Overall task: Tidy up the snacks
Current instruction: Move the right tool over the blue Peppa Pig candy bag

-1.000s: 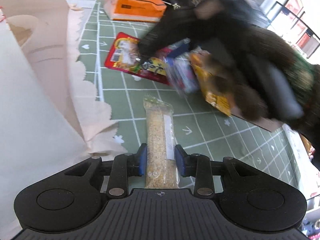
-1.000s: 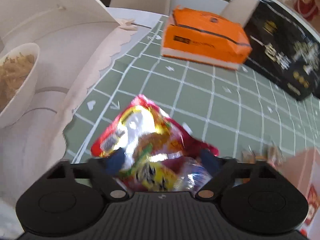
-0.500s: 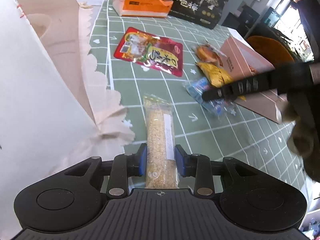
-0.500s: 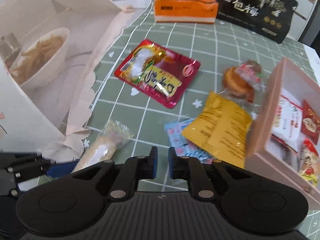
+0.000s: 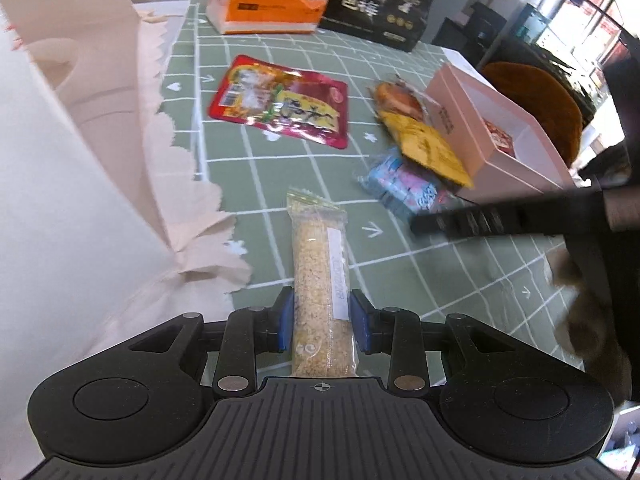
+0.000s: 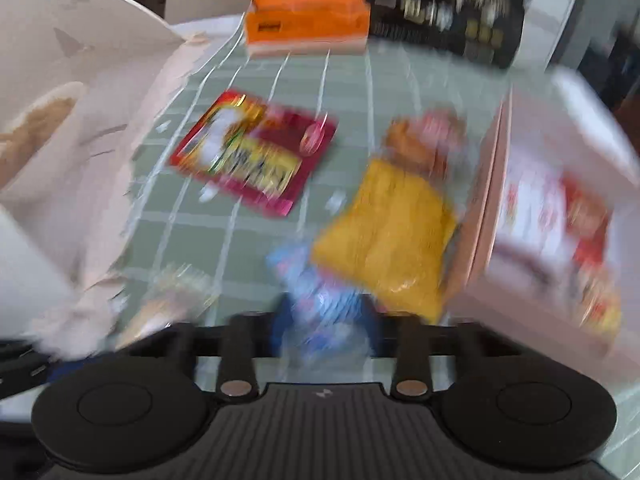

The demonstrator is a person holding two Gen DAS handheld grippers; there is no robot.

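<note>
Early stage: a few snacks in pink box [image 5: 516, 148], left gripper [image 5: 323, 318] pinching grain bar [image 5: 320, 272] on mat, right gripper [image 6: 324, 326] spread around blue packet [image 6: 320, 304], red pouch [image 5: 280, 100], yellow bag [image 5: 430, 148] still loose.

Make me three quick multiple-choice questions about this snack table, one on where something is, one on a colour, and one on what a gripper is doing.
1. Where does the yellow packet lie?
A. partly over the blue packet, beside the pink box
B. inside the paper bag
C. on the orange box

2. What colour is the mat?
A. green with white grid lines
B. plain red
C. blue stripes

3. What is the left gripper doing?
A. hanging open above nothing
B. closed on the grain bar
C. holding the red packet

Answers: 1 A, its lower end overlaps the blue one; 2 A, the grid shows everywhere; 3 B, both pads press the bar's sides.
</note>
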